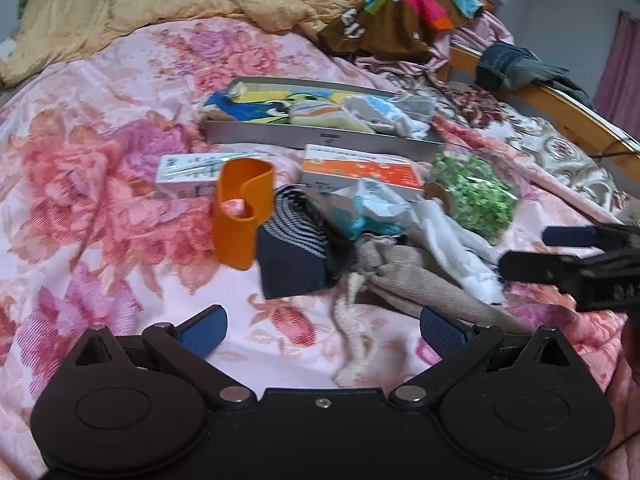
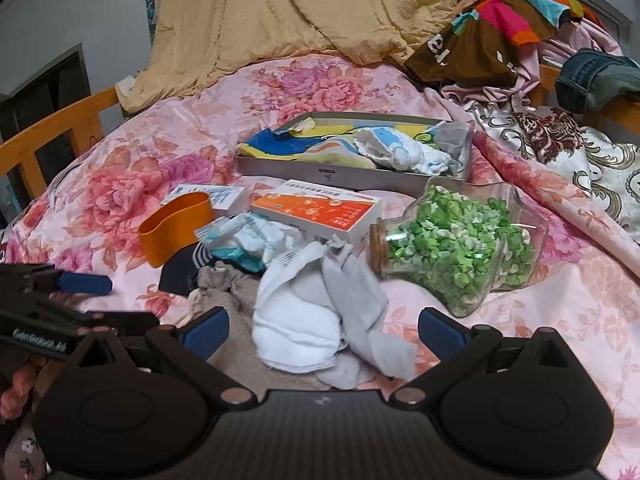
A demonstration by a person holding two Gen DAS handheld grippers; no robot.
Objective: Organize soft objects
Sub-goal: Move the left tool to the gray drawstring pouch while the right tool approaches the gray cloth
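A grey metal tray (image 1: 320, 141) (image 2: 352, 178) on the floral bed holds several colourful cloths and socks. In front of it lies a pile: a navy striped sock (image 1: 292, 248), a beige cloth (image 1: 416, 280) with a knotted cord, and a white and grey sock bundle (image 2: 320, 312) (image 1: 460, 248). My left gripper (image 1: 322, 330) is open and empty just short of the navy sock and beige cloth. My right gripper (image 2: 322, 332) is open and empty, its jaws on either side of the white and grey bundle. Each gripper shows at the edge of the other's view.
An orange cup (image 1: 240, 216) (image 2: 176, 226) stands left of the pile. An orange and white box (image 2: 320, 210), a small white box (image 1: 188, 174) and a corked glass jar of green paper stars (image 2: 456, 248) lie around it. Blankets and clothes are heaped behind. Wooden bed rails (image 2: 52, 136) border the bed.
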